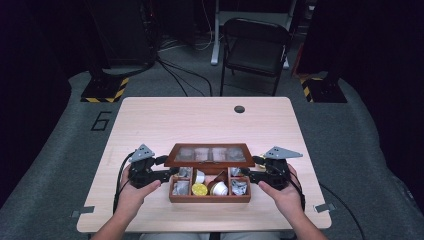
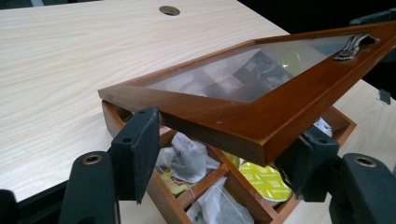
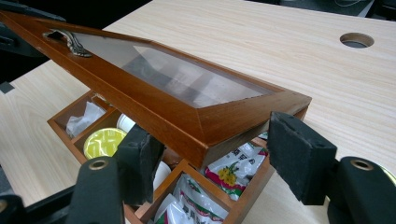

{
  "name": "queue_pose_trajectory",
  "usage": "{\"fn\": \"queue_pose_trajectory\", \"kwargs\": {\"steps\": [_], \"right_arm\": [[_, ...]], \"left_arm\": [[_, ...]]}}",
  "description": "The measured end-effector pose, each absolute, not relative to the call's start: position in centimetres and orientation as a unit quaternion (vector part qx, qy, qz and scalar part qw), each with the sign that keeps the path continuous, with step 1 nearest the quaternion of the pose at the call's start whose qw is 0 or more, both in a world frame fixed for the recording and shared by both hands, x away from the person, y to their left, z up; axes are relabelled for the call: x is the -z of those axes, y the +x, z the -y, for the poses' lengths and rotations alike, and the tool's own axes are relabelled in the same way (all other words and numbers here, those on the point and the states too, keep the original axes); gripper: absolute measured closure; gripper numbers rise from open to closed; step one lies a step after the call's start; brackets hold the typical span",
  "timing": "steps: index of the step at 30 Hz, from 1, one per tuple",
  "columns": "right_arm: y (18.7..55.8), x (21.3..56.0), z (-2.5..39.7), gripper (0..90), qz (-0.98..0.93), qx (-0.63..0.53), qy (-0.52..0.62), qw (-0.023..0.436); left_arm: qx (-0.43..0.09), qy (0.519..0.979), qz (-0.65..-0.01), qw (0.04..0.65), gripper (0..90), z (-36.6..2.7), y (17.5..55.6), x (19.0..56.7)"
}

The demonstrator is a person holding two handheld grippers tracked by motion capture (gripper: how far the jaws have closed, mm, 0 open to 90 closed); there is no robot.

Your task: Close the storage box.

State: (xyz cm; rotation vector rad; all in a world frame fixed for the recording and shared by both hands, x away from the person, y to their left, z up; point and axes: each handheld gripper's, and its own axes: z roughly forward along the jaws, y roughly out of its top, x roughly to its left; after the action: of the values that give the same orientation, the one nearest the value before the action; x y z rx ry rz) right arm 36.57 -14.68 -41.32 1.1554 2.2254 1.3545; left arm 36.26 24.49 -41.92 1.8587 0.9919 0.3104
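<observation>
Left gripper (image 1: 167,172) and right gripper (image 1: 248,173) sit at opposite ends of the box (image 1: 210,196), each with jaws spread apart around a lid (image 1: 210,154) end, one jaw above and one below the rim; firm grip cannot be confirmed. Table (image 1: 200,120) lies under both. Box rests between the grippers, near the person's edge. Lid is tilted up, hinged at the far side, glass pane facing up. In the left gripper view, lid corner (image 2: 254,140) lies between the jaws, metal handle (image 2: 353,45) far off. Below the lid: tea bags (image 2: 187,156), yellow pod (image 3: 103,142), white pod (image 1: 218,189).
</observation>
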Motion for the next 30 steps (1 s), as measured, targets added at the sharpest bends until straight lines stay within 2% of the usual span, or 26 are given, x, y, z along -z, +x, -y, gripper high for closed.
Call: {"fn": "queue_pose_trajectory", "kwargs": {"steps": [30], "right_arm": [[33.8, 44.8, 14.8, 39.4, -0.791, -0.445, 0.397, 0.137]], "left_arm": [[-0.11, 0.77, -0.414, 0.474, 36.9, -24.5, 33.0, 45.4]]}}
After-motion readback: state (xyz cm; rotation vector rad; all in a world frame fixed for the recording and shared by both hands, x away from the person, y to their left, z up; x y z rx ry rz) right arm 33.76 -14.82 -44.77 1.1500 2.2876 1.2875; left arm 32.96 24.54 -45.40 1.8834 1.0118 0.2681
